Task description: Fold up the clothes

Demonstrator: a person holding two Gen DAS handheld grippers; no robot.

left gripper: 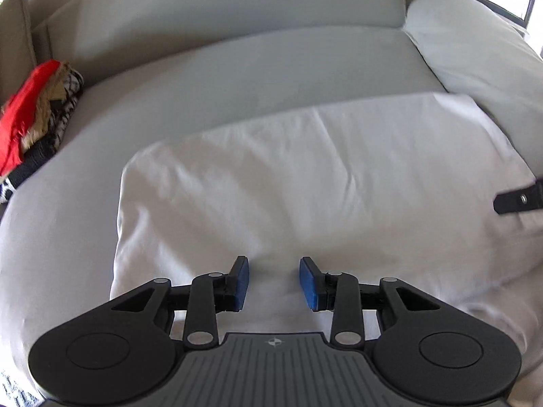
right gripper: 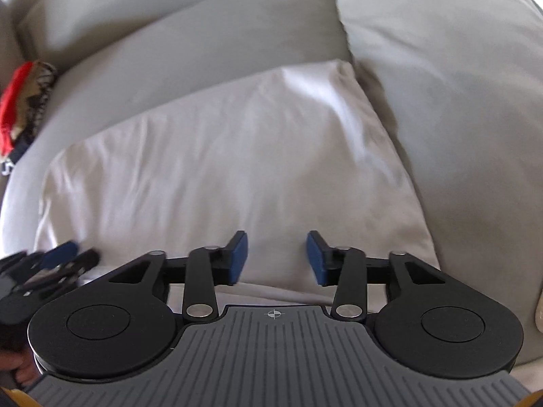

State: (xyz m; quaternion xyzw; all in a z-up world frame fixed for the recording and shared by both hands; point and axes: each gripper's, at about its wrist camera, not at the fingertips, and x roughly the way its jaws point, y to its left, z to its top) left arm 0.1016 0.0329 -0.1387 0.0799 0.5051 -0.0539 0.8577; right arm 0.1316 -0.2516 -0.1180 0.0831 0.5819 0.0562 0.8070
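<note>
A white garment (left gripper: 305, 183) lies folded into a rough rectangle on a pale grey sofa seat (left gripper: 237, 74); the right wrist view shows the same white garment (right gripper: 220, 169). My left gripper (left gripper: 274, 283) hovers over its near edge, open, with nothing between the blue pads. My right gripper (right gripper: 276, 257) is also open and empty above the near edge of the cloth. A black finger of the right gripper (left gripper: 519, 200) pokes in at the right edge of the left wrist view. The left gripper (right gripper: 57, 264) appears blurred at the lower left of the right wrist view.
A pile of other clothes, red, tan and black-and-white (left gripper: 37, 115), sits at the left end of the seat, also the pile (right gripper: 23, 101). A large pale cushion (left gripper: 475, 54) fills the right side, seen again as the cushion (right gripper: 458, 101). The sofa backrest (left gripper: 237, 0) rises behind.
</note>
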